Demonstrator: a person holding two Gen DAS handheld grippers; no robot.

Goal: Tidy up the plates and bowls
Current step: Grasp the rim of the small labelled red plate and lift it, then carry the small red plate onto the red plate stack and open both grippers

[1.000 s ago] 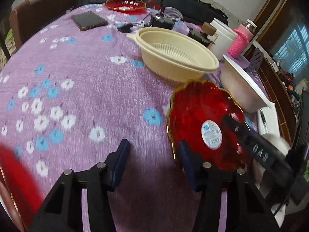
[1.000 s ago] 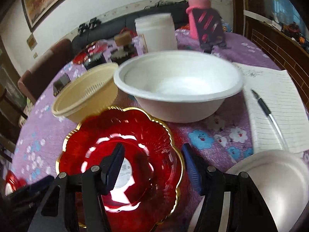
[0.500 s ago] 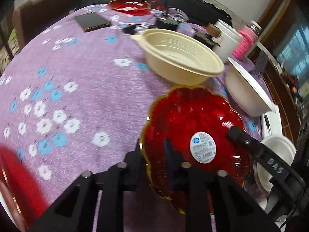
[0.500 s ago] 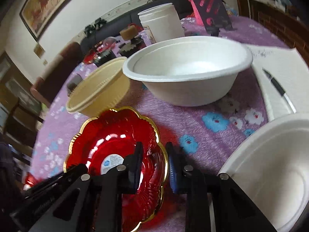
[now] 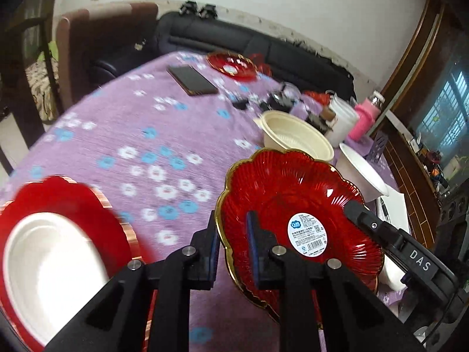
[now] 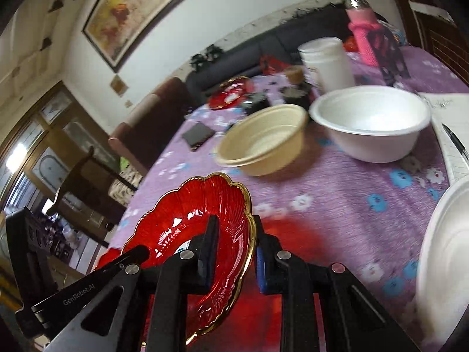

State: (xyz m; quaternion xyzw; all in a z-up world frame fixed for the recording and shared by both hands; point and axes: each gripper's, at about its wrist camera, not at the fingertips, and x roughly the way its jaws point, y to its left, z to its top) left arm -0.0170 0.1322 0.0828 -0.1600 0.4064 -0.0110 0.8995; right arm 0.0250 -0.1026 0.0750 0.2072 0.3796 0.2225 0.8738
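Now both claws on red plate (image 5: 296,202)'s rim.

Things on and around the table that are not dishes

A purple tablecloth (image 5: 123,135) with white and blue flowers covers the table; on it a dark phone (image 5: 192,79) lies flat toward the far side, and a white plastic jar (image 6: 326,61) stands near a pink bottle (image 6: 362,36) with a silver cap. A small jar with a cork lid (image 6: 294,74) stands just beside the white jar. An open notebook (image 6: 448,129) lies at the right edge with a black pen (image 6: 455,142) on it. Behind the table there are a black sofa (image 5: 234,44), a brown chair (image 5: 96,41) and, on the wall, a framed painting (image 6: 132,8).
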